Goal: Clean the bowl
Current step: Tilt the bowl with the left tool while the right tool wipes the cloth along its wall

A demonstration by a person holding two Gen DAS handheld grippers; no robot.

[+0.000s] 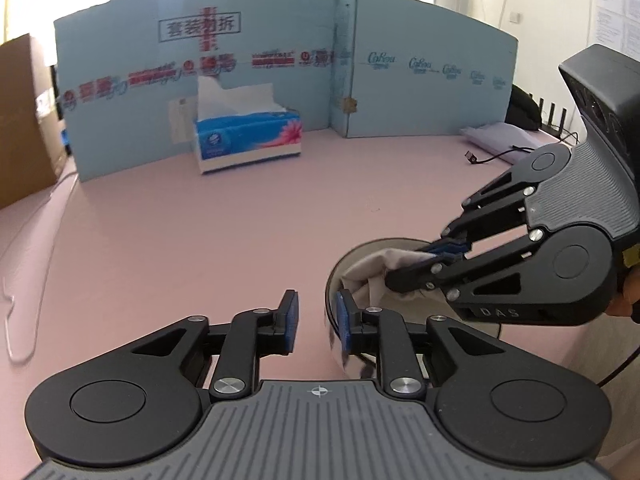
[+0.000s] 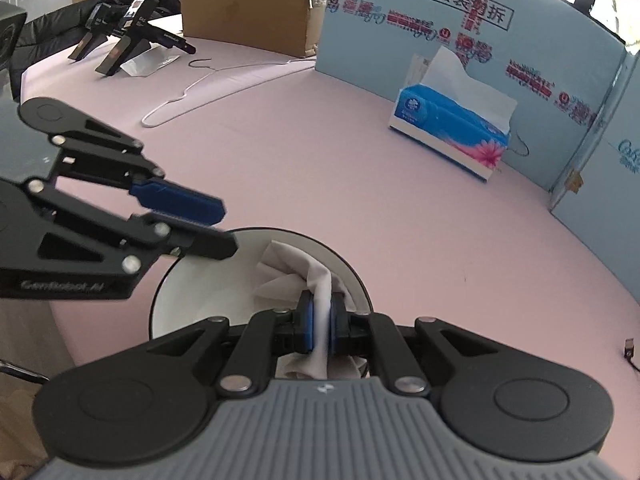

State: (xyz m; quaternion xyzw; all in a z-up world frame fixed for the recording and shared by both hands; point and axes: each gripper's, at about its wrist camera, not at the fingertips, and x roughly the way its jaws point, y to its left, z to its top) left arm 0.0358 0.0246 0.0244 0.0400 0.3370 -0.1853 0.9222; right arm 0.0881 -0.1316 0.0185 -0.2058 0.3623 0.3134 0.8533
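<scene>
A bowl (image 2: 192,300), white inside with a dark rim, stands on the pink table (image 2: 360,208). My right gripper (image 2: 322,320) is shut on a crumpled white tissue (image 2: 304,268) that lies inside the bowl. In the left wrist view the right gripper (image 1: 440,254) reaches in from the right, pressing the tissue (image 1: 368,268) against the bowl (image 1: 404,308). My left gripper (image 1: 317,322) is open at the bowl's near left edge. The rim sits between its blue pads (image 1: 290,320), and they do not press on it. In the right wrist view the left gripper (image 2: 216,226) hovers at the bowl's far left rim.
A blue tissue box (image 1: 248,140) with a sheet sticking out stands before a light blue cardboard screen (image 1: 400,80). A white wire hanger (image 2: 180,96), black stands (image 2: 120,40) and a brown carton (image 2: 248,0) lie at the far left. A black cable plug (image 1: 472,158) lies at the right.
</scene>
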